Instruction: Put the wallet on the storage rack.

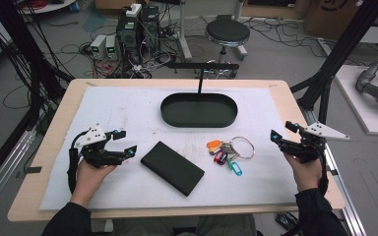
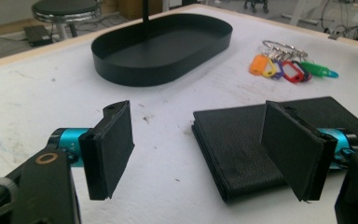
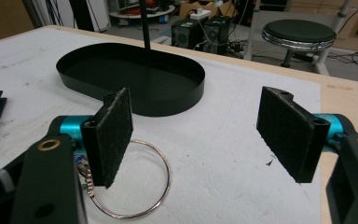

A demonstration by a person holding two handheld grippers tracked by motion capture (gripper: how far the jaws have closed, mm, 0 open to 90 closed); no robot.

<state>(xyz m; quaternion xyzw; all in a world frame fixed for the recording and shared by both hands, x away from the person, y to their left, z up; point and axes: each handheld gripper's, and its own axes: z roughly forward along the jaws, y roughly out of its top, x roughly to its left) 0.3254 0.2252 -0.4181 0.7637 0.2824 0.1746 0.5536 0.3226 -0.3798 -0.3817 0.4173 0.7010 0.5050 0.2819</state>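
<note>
A black wallet (image 1: 172,167) (image 2: 256,144) lies flat on the white mat, near the front middle. To its right is a key ring with several coloured tags (image 1: 229,152) (image 2: 286,65); its metal ring (image 3: 135,186) lies just past my right gripper's left jaw. A black oval tray (image 1: 199,110) (image 2: 161,51) (image 3: 135,79) with an upright post sits at the back centre. My left gripper (image 1: 126,141) (image 2: 200,154) hovers open just left of the wallet. At the mat's right edge my right gripper (image 1: 281,131) (image 3: 205,140) is open and holds nothing.
The white mat (image 1: 128,108) covers most of the wooden table (image 1: 44,162). Behind the table stand a round stool (image 1: 227,33), electronics boxes (image 1: 138,29) and tangled cables on the floor. Black frame posts (image 1: 339,49) rise at both sides.
</note>
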